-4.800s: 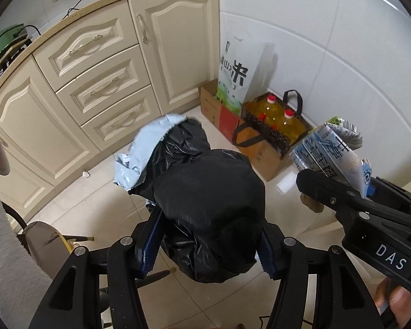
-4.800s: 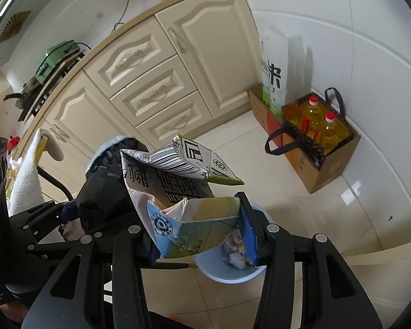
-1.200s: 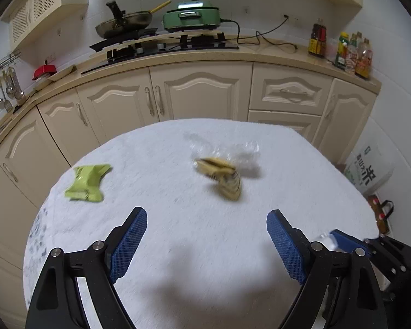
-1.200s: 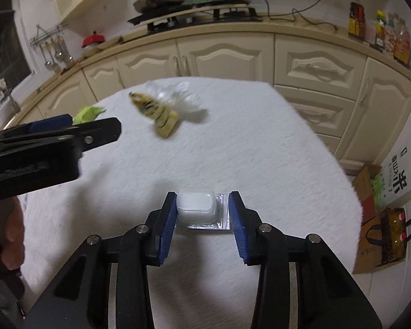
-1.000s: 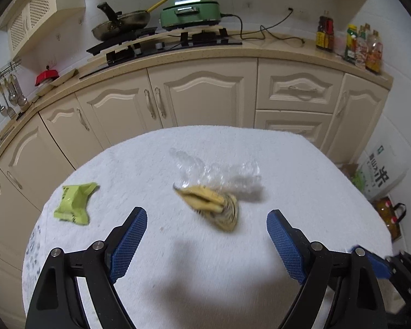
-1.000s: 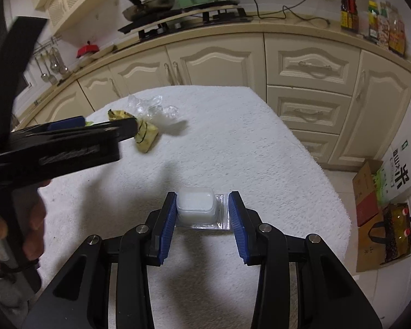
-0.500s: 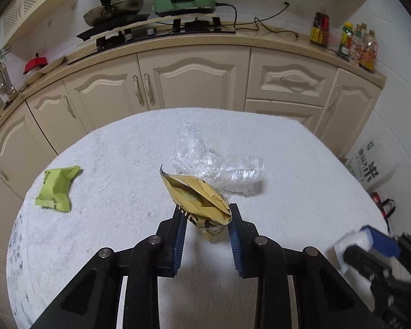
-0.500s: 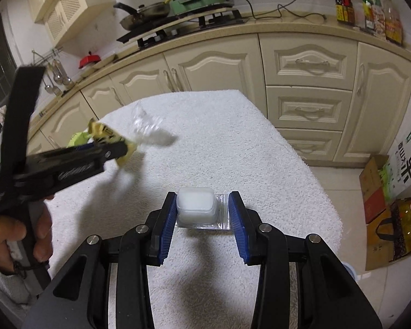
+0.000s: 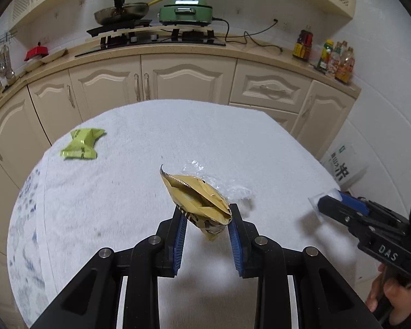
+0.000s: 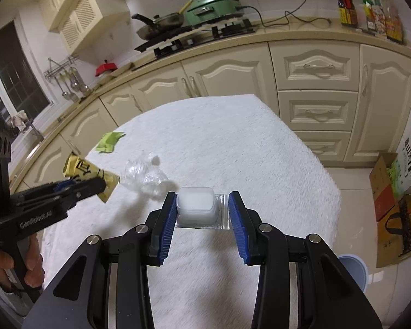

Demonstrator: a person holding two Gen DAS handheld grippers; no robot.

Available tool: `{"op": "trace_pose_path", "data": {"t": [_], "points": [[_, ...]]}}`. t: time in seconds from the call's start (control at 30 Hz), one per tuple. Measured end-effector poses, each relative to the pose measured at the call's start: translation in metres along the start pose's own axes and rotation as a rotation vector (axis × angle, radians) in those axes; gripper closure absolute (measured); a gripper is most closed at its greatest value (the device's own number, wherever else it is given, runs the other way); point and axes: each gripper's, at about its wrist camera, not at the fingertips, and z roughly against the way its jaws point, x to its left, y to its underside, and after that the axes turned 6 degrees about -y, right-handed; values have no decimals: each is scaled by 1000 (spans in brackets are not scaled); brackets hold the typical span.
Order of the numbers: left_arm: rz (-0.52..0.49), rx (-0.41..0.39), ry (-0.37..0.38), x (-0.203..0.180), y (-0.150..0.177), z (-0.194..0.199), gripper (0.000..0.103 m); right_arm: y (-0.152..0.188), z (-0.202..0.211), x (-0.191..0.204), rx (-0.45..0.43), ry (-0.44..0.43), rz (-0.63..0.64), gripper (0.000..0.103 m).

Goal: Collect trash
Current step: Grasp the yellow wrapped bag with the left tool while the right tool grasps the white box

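Note:
My left gripper (image 9: 205,219) is shut on a crumpled yellow snack wrapper (image 9: 197,200), lifted above the white-clothed table (image 9: 150,142). From the right wrist view that same gripper (image 10: 101,185) shows at the left with the yellow wrapper (image 10: 80,171) in its jaws. My right gripper (image 10: 202,205) is shut on a small white plastic cup with a foil rim (image 10: 196,205), held over the table (image 10: 233,142). A clear plastic wrap (image 10: 143,176) lies crumpled on the cloth. A green wrapper (image 9: 82,146) lies at the table's far left.
Cream kitchen cabinets (image 9: 178,79) and a counter with a pan (image 9: 120,13) and a green cooker (image 9: 187,11) run behind the table. A blue bin (image 10: 352,272) stands on the floor at the lower right, near a cardboard box (image 10: 383,189) and a bag of oil bottles (image 10: 409,219).
My left gripper shut on the yellow wrapper and lifted it off the cloth, away from the clear wrap. My right gripper kept hold of the white cup and shifted slightly.

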Motion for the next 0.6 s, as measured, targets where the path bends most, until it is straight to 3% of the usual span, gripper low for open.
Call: {"op": "trace_pose_path", "data": {"t": [0.13,0.2,0.37,0.47,0.6], "points": [[-13,16,-2,1,18,10,75,9,9,8,3,-10,6,64],[-12,15,6,6,32,24,68,15,12,14,13,-19,13,64],[17,33,-14,20,63,46,66,30,16,20,28,-27,18,64],[28,55,-41,21,74,49,47,35,16,24,36,-29,22,64],[-1,72,-18,6,83,53,46,40,12,29,55,-15,39,64]]}}
